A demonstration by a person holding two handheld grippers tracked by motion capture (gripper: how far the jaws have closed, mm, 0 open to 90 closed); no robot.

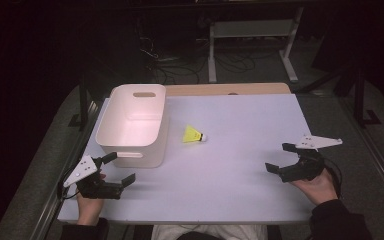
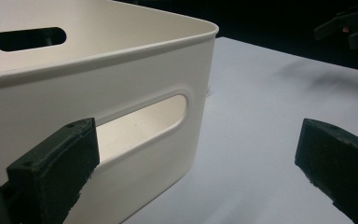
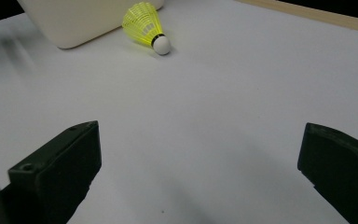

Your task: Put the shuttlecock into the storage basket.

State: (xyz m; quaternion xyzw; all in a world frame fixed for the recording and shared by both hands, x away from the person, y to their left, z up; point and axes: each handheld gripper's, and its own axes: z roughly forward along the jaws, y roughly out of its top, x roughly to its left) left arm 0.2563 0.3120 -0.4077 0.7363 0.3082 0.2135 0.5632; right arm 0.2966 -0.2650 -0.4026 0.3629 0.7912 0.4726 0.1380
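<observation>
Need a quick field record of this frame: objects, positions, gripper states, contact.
surface: white table top
shuttlecock: yellow with white cork, lying on its side, right of the bin, apart from it
bin: white, handle cutouts, open top, nothing visible inside
left gripper: jaws open, just in front of the bin's near wall, holding nothing
right gripper: jaws open, near the table's right edge, pointed toward the shuttlecock, holding nothing
contact: neither gripper touches the shuttlecock

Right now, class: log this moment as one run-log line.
left gripper: open, beside bin | right gripper: open, holding nothing | shuttlecock: on its side on table, right of bin, untouched
</observation>
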